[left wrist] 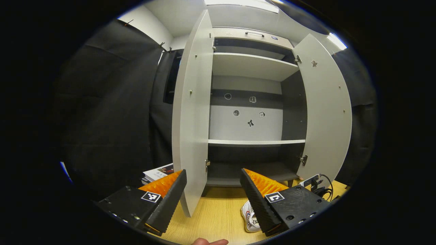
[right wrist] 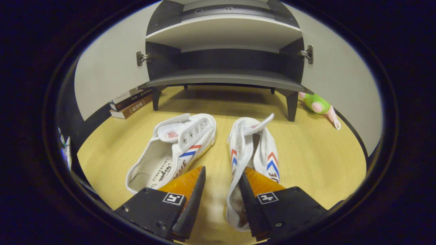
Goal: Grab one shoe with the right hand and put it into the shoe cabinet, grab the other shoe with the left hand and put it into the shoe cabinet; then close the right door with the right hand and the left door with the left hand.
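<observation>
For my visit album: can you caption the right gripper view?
Right gripper open above two white shoes before the open shoe cabinet.

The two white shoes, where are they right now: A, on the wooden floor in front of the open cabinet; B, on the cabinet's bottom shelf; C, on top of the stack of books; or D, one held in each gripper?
A: both white shoes lie side by side on the wooden floor before the open cabinet, with the right gripper open above them.
</observation>
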Demonstrator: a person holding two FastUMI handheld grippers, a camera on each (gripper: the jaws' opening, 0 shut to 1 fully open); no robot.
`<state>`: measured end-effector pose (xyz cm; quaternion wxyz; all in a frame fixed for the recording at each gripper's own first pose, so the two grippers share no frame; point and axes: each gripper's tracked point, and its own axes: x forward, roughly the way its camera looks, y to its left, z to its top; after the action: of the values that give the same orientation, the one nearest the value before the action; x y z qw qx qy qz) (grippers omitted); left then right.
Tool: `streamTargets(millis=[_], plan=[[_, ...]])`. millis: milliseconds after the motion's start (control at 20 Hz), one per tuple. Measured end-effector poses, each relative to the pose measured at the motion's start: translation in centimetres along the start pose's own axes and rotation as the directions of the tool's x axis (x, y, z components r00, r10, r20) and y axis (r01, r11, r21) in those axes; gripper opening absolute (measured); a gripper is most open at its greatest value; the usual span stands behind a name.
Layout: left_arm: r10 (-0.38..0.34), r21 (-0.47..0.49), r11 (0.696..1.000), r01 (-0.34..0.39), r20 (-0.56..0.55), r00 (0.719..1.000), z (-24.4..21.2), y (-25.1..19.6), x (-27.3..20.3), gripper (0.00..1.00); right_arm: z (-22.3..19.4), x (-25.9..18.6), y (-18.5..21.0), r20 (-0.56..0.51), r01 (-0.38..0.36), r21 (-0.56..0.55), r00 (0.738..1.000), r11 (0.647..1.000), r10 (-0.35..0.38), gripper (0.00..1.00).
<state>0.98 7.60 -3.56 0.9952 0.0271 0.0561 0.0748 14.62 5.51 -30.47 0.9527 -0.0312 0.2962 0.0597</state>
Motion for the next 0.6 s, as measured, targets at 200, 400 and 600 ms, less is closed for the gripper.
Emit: streamTargets(millis=[200, 400, 600], plan=[[-0.004, -0.003, 1.000, 0.004, -0.014, 1.000, -0.5, -0.3, 0.4, 0.95, 0.7, 1.6, -0.5, 0.017, 0.041, -0.044, 0.999, 0.998, -0.041, 0.49], [-0.007, 0.005, 1.000, 0.007, -0.018, 1.000, -0.9, -0.7, 0.8, 0.95, 1.4, 2.5, -1.3, 0.040, 0.072, -0.059, 0.997, 0.996, -0.069, 0.23], [-0.019, 0.001, 1.000, 0.019, -0.020, 1.000, -1.0, -1.3, 0.8, 0.95, 1.7, 2.4, -1.9, 0.060, 0.066, -0.061, 0.996, 0.996, -0.062, 0.07]])
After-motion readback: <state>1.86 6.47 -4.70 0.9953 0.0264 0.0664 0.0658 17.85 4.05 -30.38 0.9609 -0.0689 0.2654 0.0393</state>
